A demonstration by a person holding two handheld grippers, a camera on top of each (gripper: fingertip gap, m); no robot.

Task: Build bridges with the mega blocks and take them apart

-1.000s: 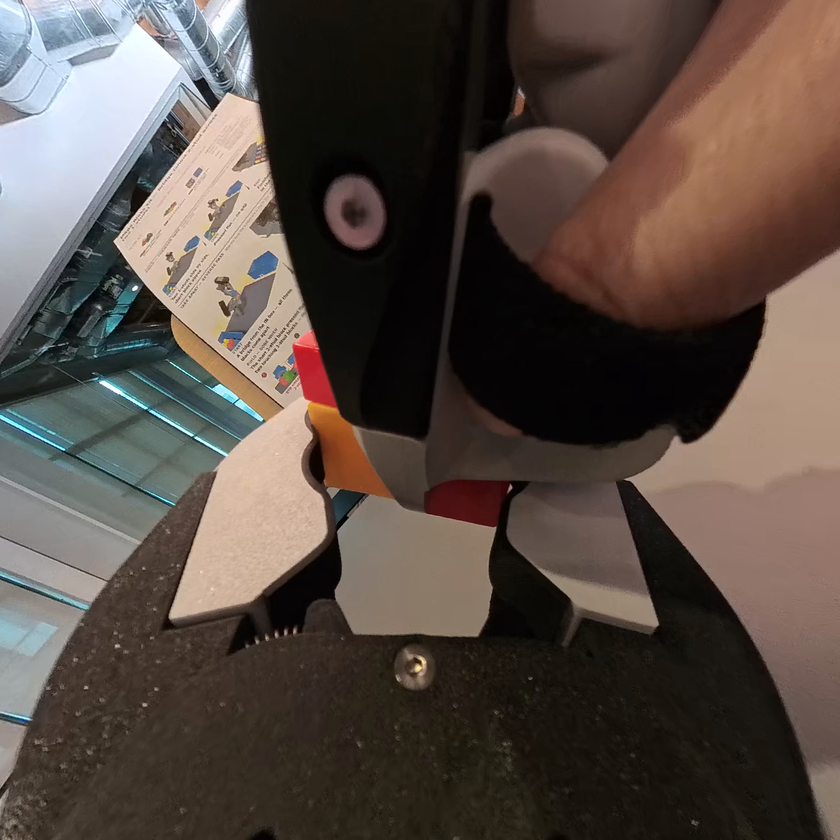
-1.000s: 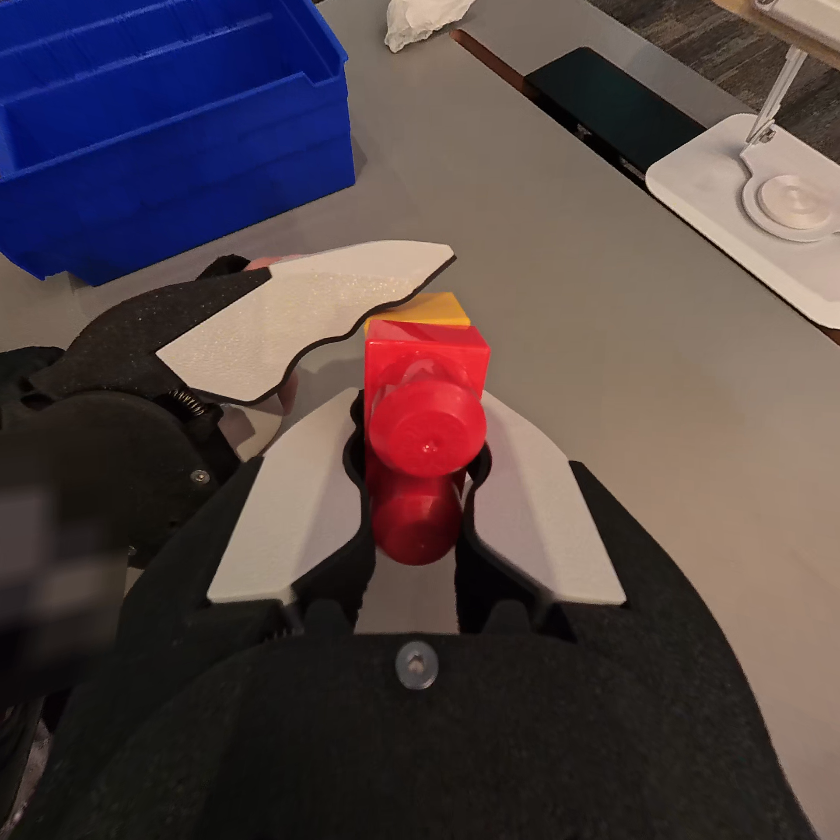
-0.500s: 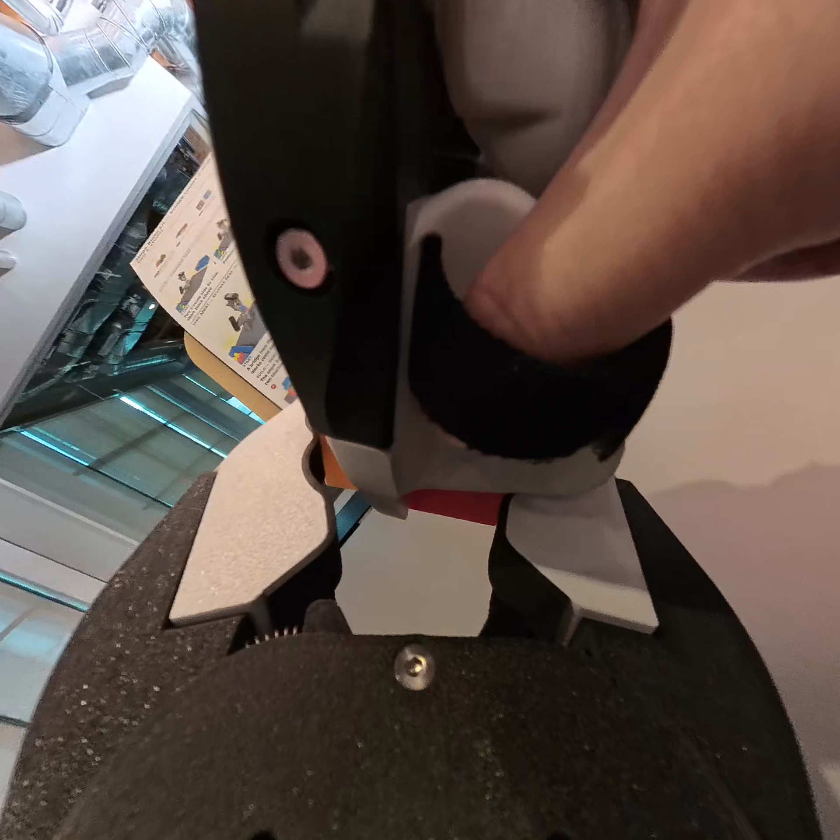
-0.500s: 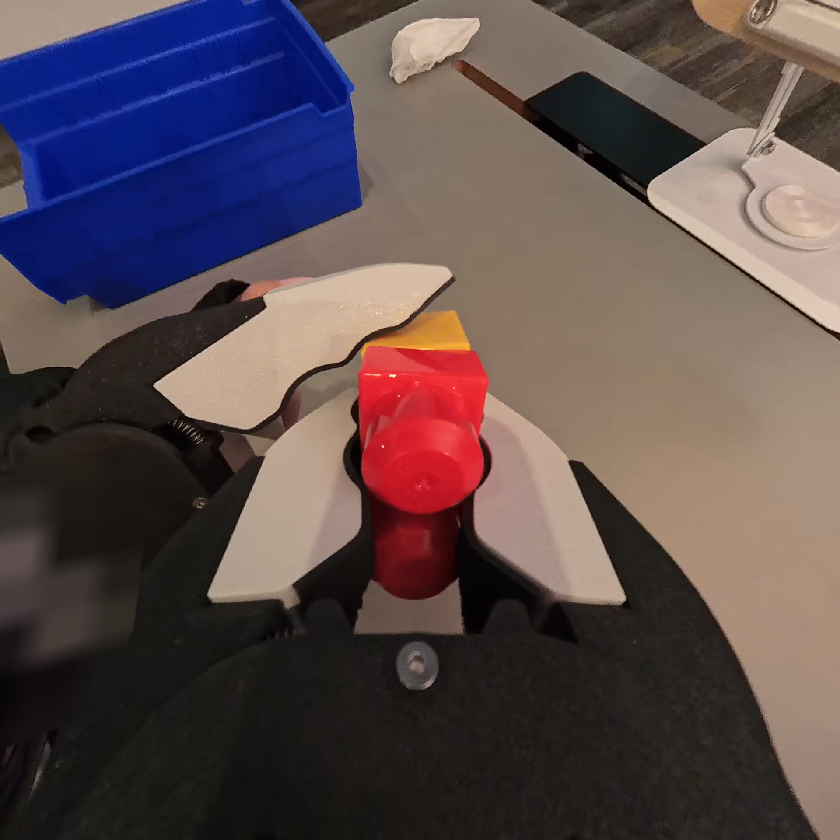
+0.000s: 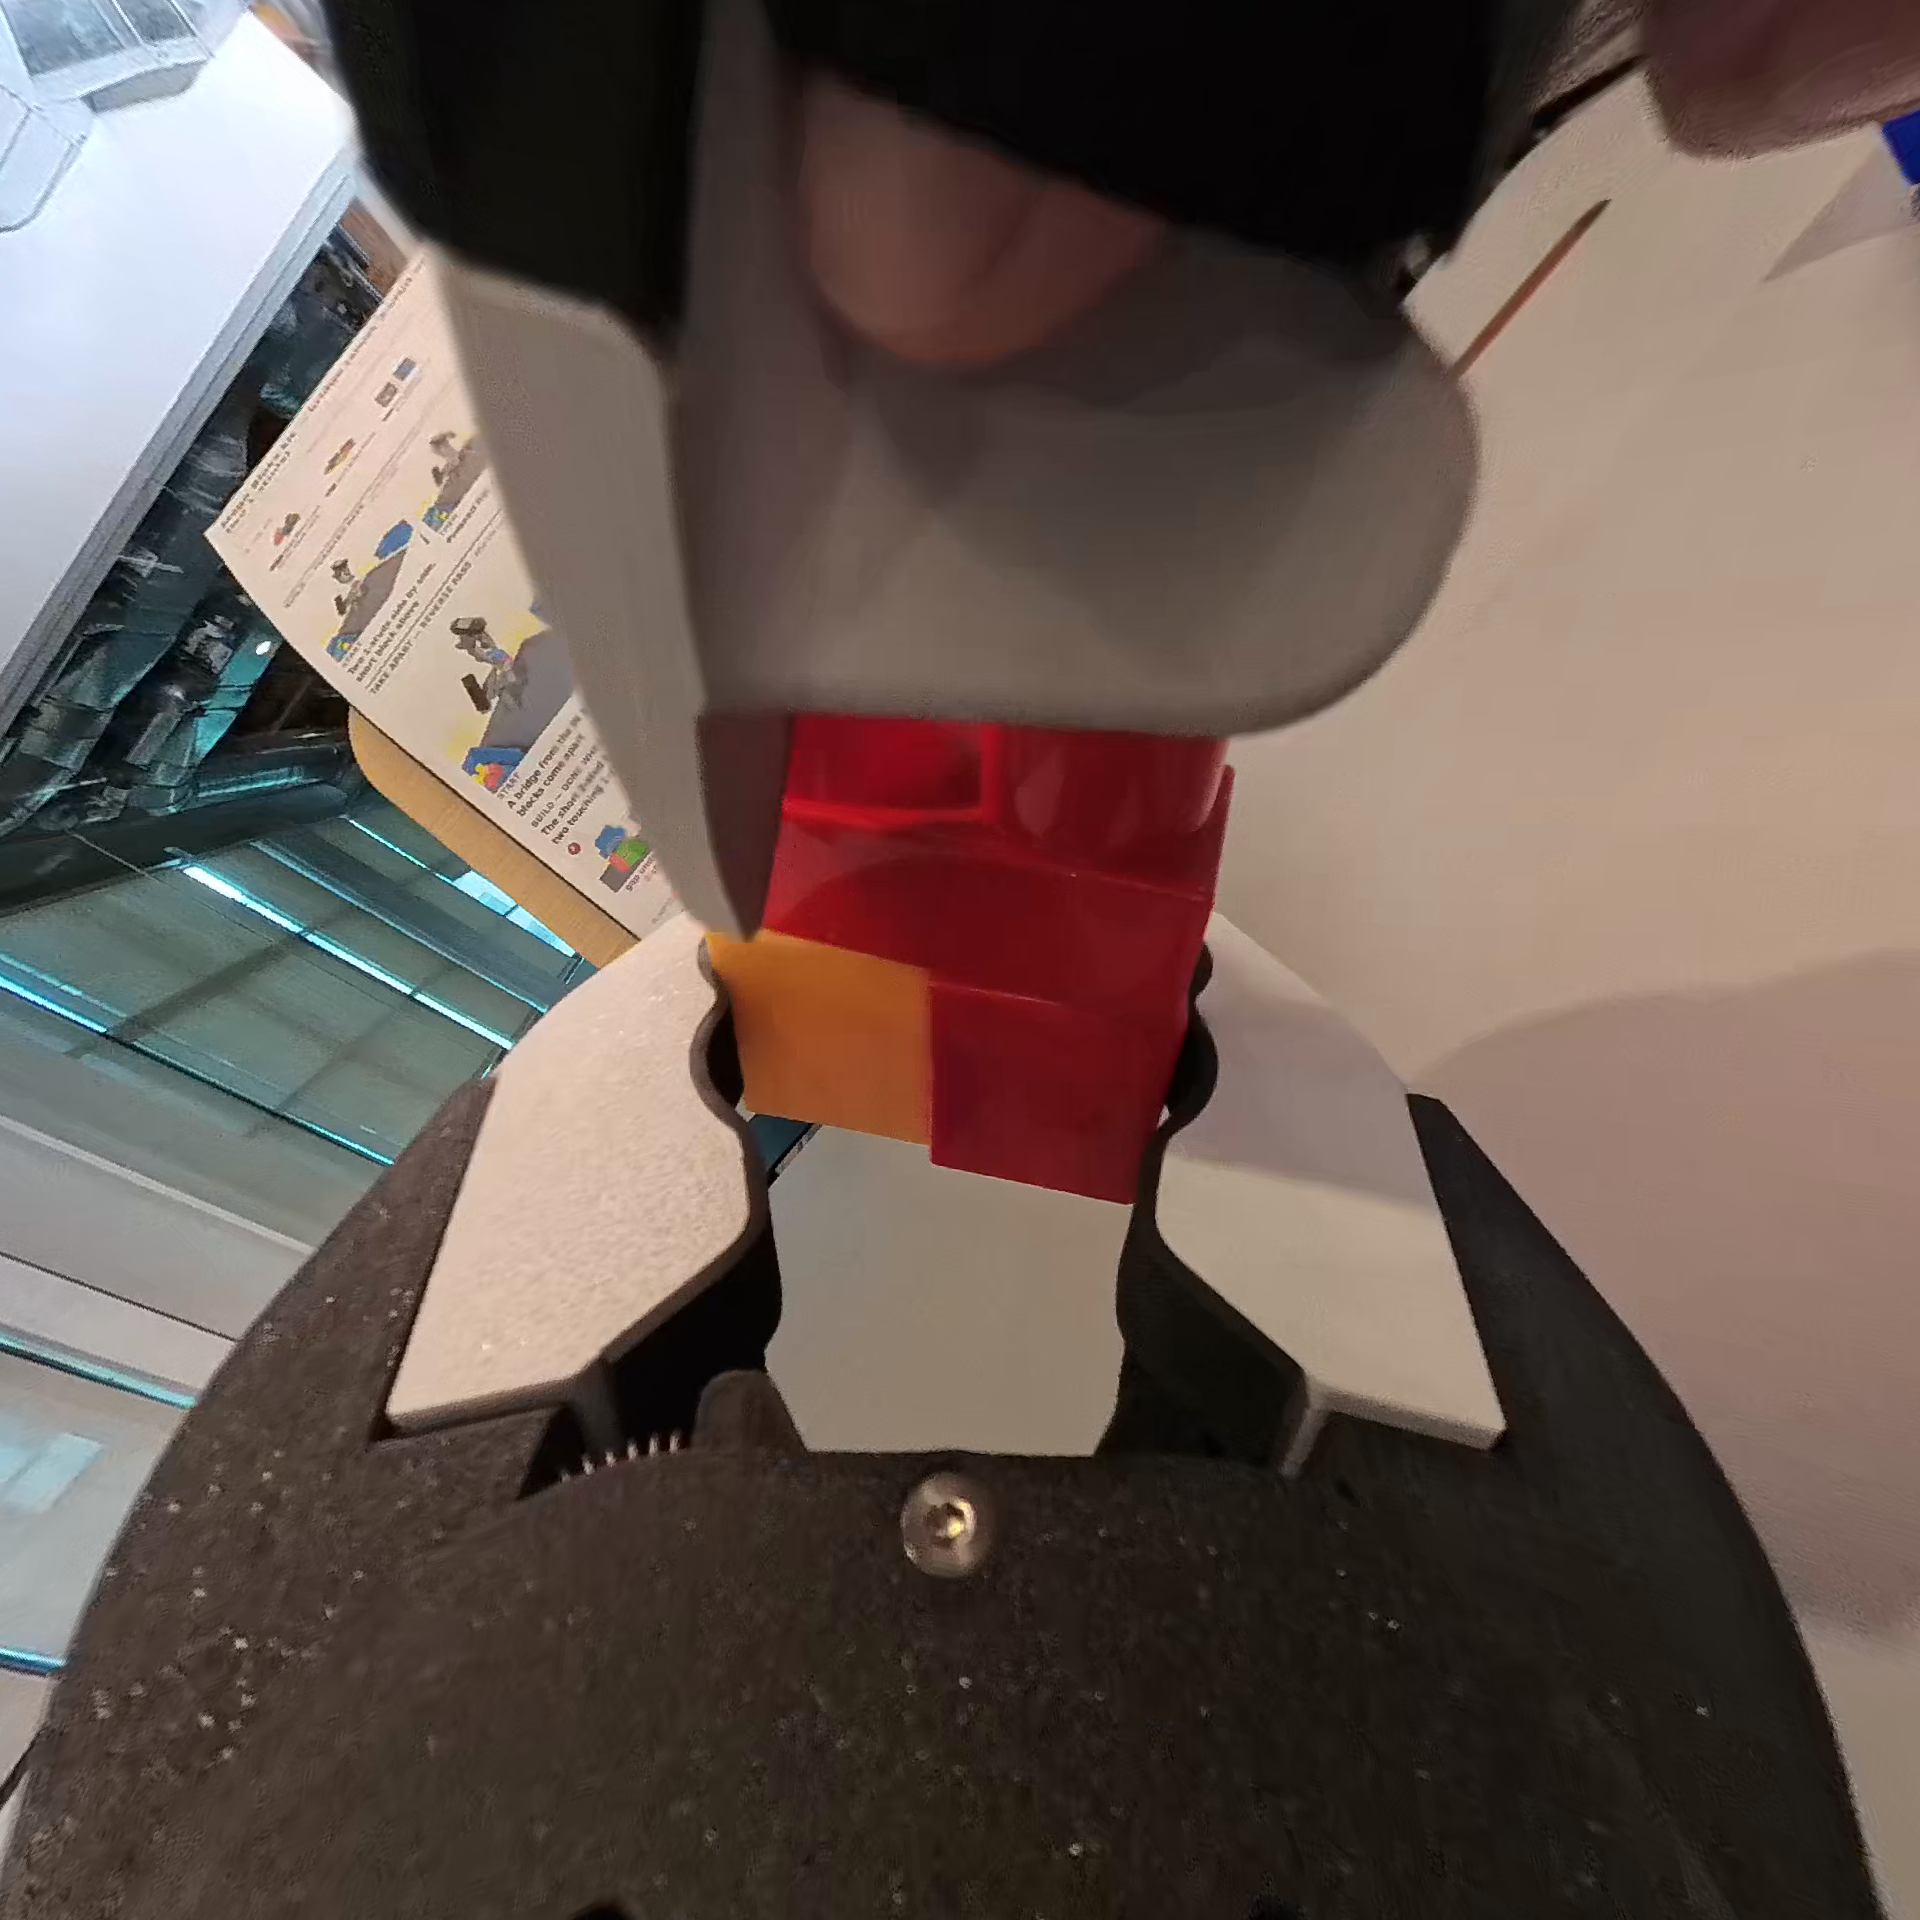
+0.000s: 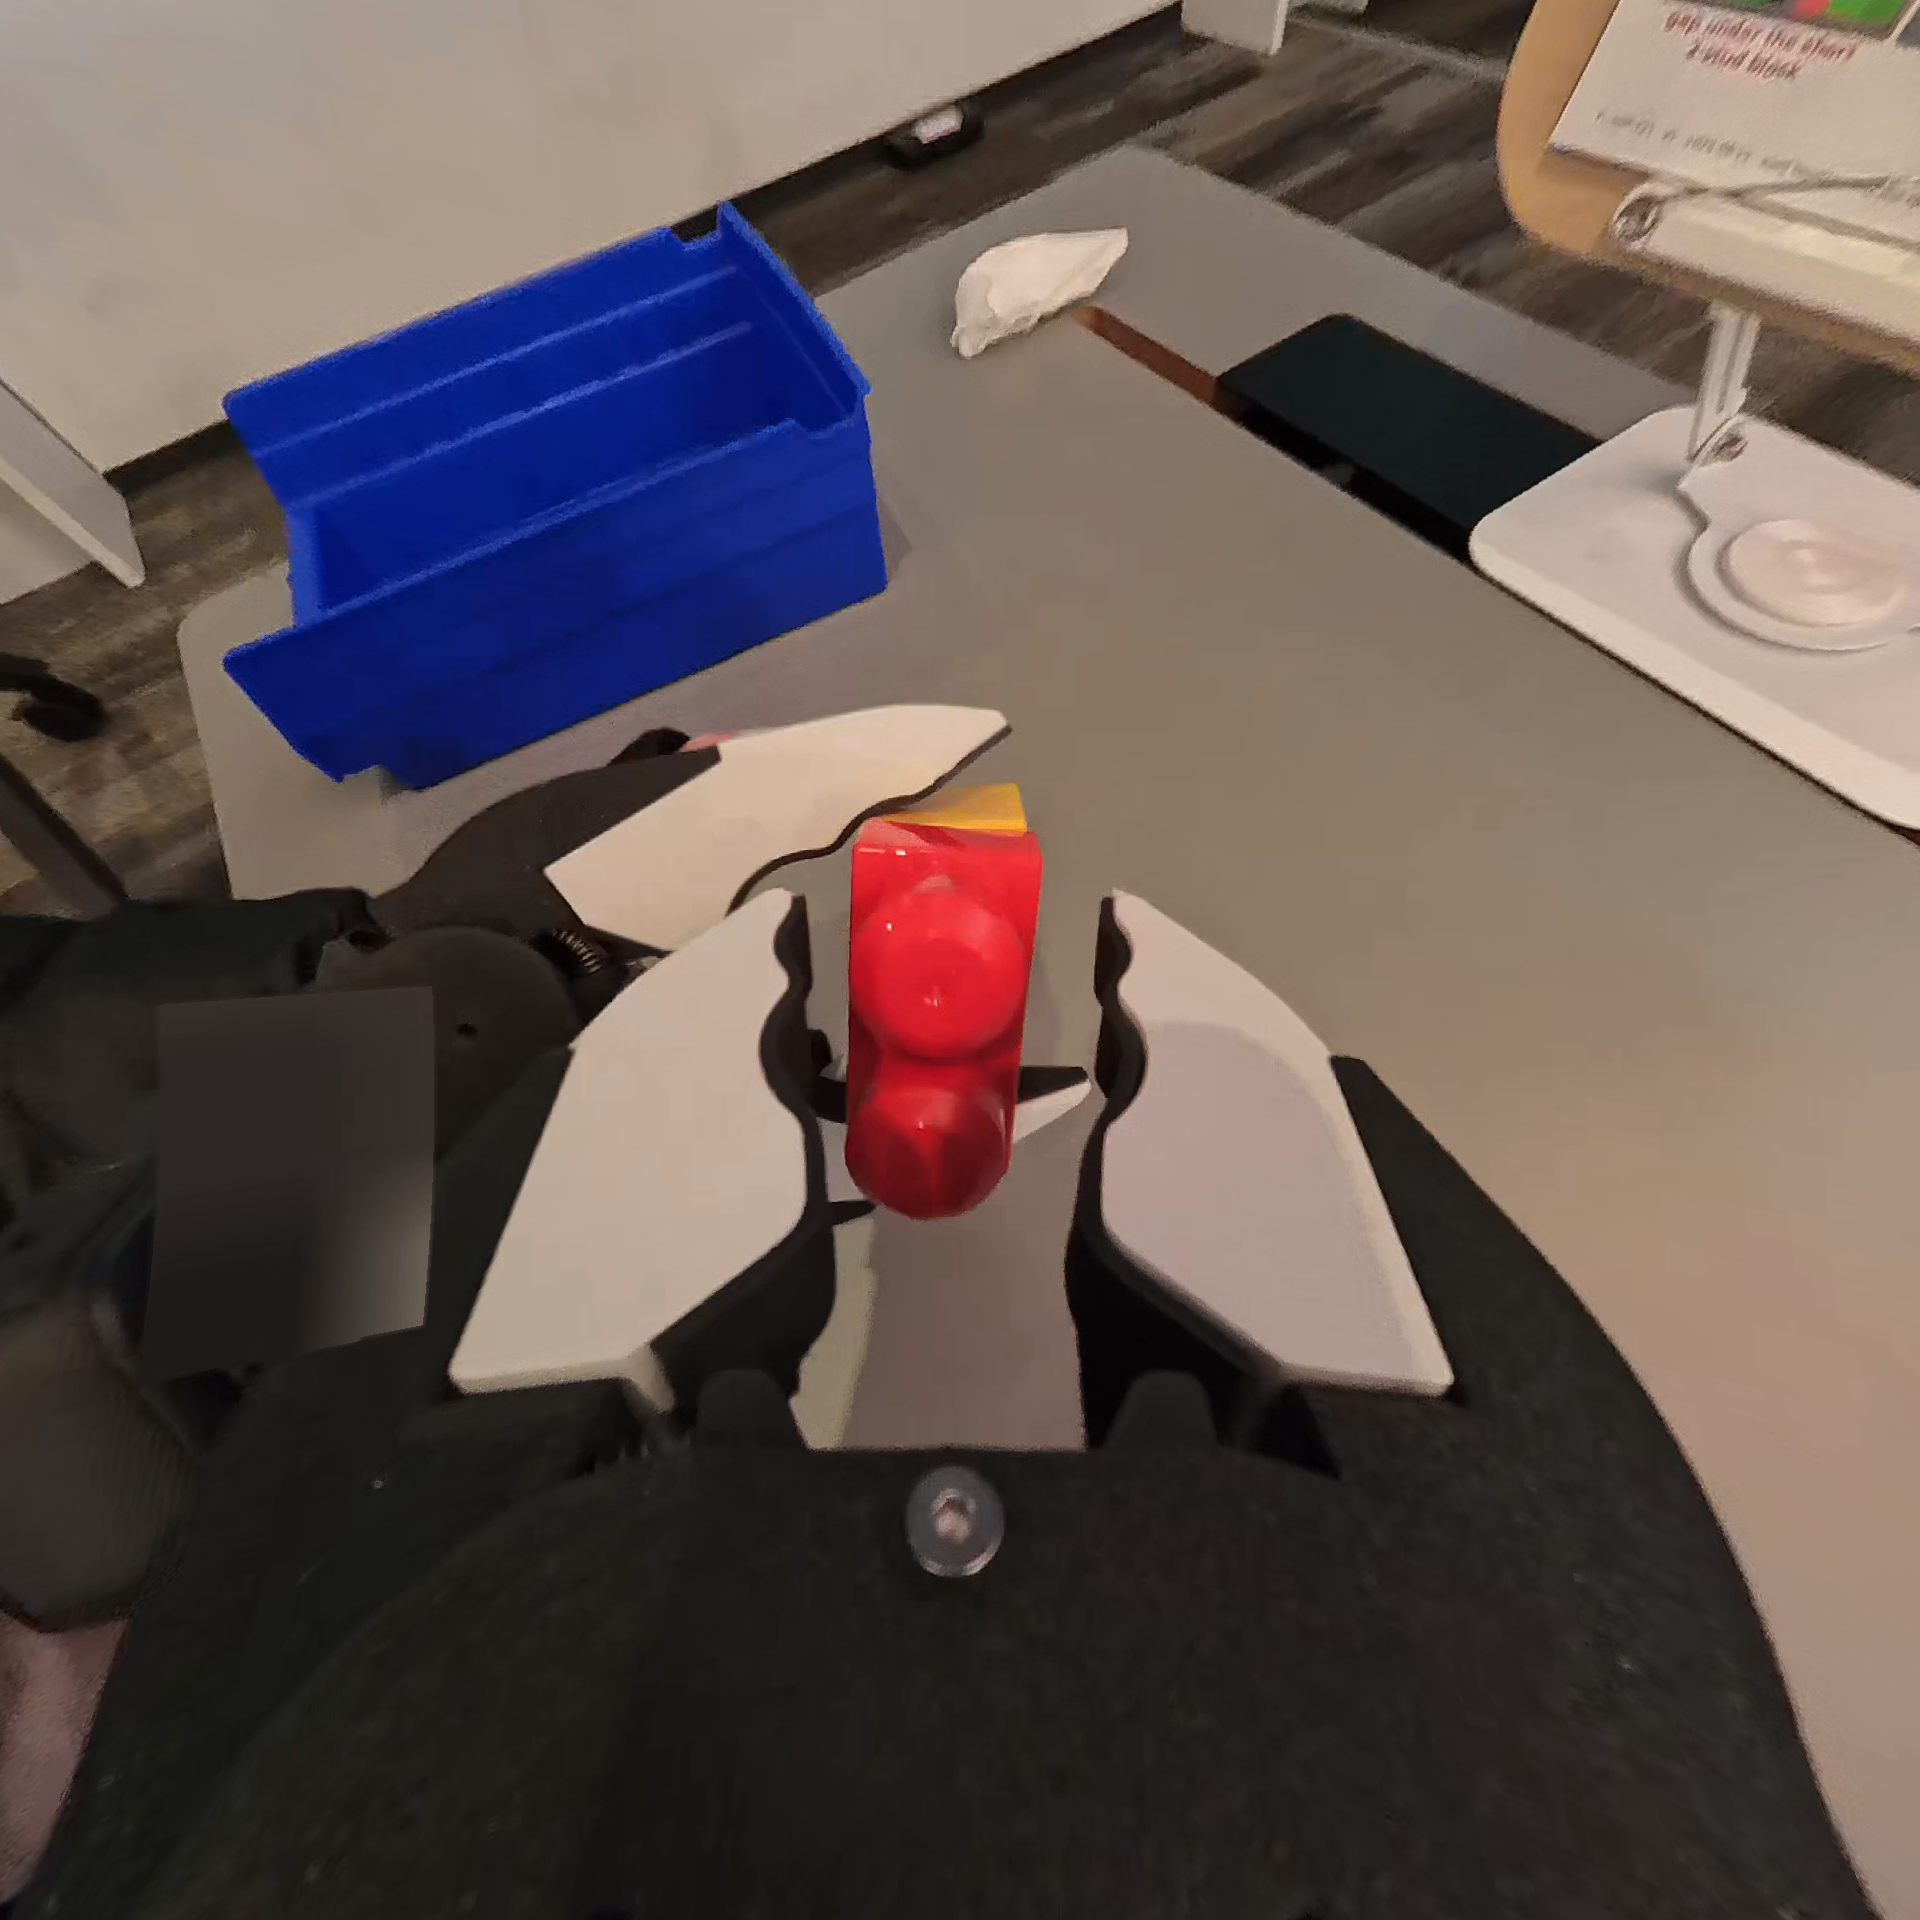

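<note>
We find the red block [image 6: 940,1023] held above the grey table [image 6: 1351,831], studs toward the right wrist camera, with a yellow block [image 5: 831,1029] joined to its far end beside a shorter red block [image 5: 1049,1091]. The left gripper [image 5: 951,1039] has its jaws closed on that yellow and short red pair, one pad on each outer side. The right gripper [image 6: 945,1039] straddles the studded red block with its jaws parted, a clear gap on either side, touching nothing. In the left wrist view the right gripper's pale fingers [image 5: 1039,520] and the person's hand [image 5: 966,260] loom close and blurred, hiding most of what lies behind the blocks, so we cannot quite tell how the upper red piece seats. Behind the blocks on the table stands a blue bin [image 6: 561,499], farther off a crumpled white tissue [image 6: 1029,286]. To the right lies a black pad [image 6: 1403,426] and a white stand base [image 6: 1704,582], with an instruction sheet [image 5: 436,582] clipped above.
</note>
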